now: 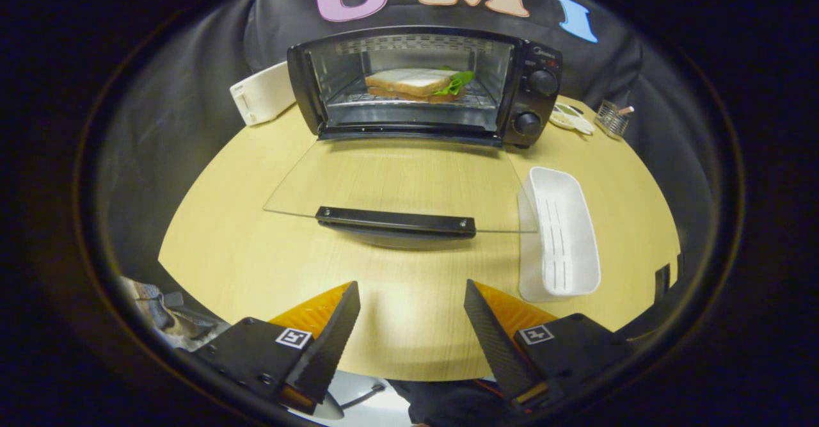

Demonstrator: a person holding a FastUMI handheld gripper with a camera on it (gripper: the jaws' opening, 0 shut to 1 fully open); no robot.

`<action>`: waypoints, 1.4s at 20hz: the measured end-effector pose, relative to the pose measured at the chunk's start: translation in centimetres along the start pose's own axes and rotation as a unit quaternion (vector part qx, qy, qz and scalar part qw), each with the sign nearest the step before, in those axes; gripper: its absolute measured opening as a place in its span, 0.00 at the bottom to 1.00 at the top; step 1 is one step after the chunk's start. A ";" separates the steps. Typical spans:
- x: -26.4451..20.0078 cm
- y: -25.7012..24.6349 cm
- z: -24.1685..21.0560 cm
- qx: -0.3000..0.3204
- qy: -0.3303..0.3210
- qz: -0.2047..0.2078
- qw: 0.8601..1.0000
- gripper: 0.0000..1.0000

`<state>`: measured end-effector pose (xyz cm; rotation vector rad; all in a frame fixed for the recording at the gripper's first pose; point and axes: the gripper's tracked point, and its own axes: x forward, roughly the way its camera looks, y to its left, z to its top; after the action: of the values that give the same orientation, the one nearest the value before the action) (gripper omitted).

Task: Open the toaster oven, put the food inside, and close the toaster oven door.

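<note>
one gripper (pixel 412 312) level, fingers apart, empty | sandwich (pixel 416 84) in oven (pixel 537 104), apparently

One toaster oven (pixel 425 84), door open; two knobs (pixel 542 82). One sandwich (pixel 416 84) on rack. One white tray (pixel 566 235). One white toaster (pixel 262 94). One gripper (pixel 411 299), two fingers spread apart, nothing between.

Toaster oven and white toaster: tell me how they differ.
The toaster oven is black; the toaster beside it is white. The oven is larger and faces the tongs, which are open and empty; the toaster is angled away. The oven's door lies open with a sandwich inside; the toaster shows no food. Both stand on the table.
</note>
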<state>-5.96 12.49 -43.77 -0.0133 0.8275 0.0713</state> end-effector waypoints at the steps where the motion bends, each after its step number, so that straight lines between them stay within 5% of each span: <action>1: 0.3 0.0 0.4 -0.001 -0.001 0.003 1.000 1.00; 11: 1.5 0.0 3.6 0.019 -0.003 0.007 1.000 1.00; 18: -2.5 -0.2 10.6 0.012 -0.083 0.005 0.996 1.00; 22: -2.6 0.6 15.2 0.045 -0.128 0.044 0.990 1.00; 28: -0.5 0.6 17.2 0.019 -0.123 0.017 0.992 0.99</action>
<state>6.32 13.70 -31.71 0.0447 0.5829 0.0875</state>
